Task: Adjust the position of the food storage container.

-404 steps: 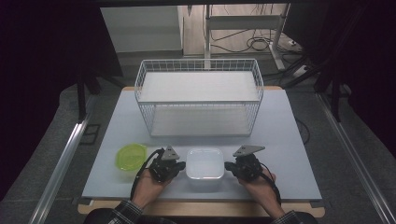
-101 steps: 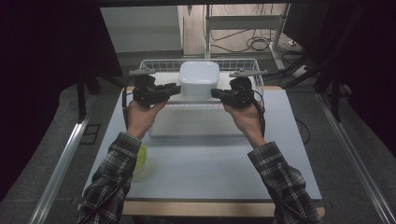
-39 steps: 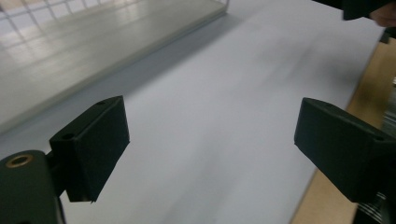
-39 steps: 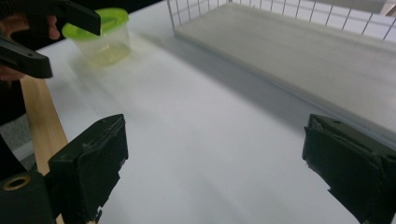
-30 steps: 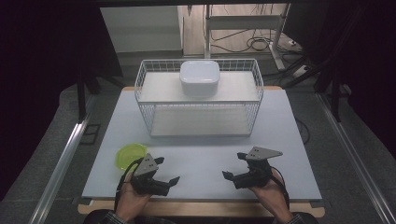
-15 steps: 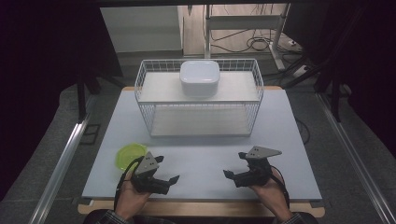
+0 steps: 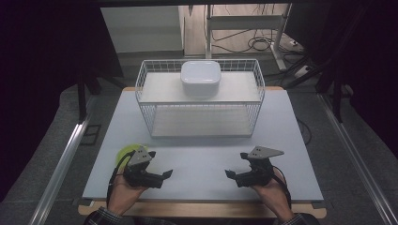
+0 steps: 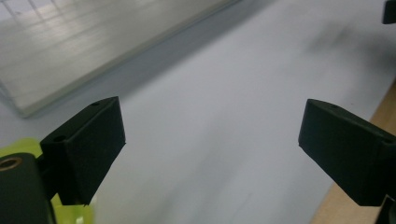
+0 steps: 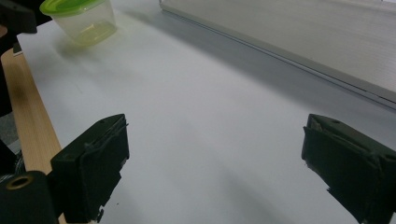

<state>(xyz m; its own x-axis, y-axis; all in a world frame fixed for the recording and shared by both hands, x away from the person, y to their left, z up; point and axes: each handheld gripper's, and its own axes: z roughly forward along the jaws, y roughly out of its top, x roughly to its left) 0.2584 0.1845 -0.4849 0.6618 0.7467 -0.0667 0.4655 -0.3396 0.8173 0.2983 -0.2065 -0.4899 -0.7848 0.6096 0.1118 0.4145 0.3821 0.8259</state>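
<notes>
**Green-lidded tub sits just beside the left claw**

Green and translucent, the lidded tub (image 7: pixel 127 151) rests on the desk (image 7: pixel 206 140) well in front of the wire basket (image 7: pixel 201 101), toward the person's side. The left claw (image 7: pixel 165 174) hovers low just beside the tub, jaws spread wide and empty, pointing away from it across the desk. The right claw (image 7: pixel 229 174), equally wide open and empty, is well apart from the tub. I'd judge the left hand nearer; it must turn back toward the tub.
</notes>
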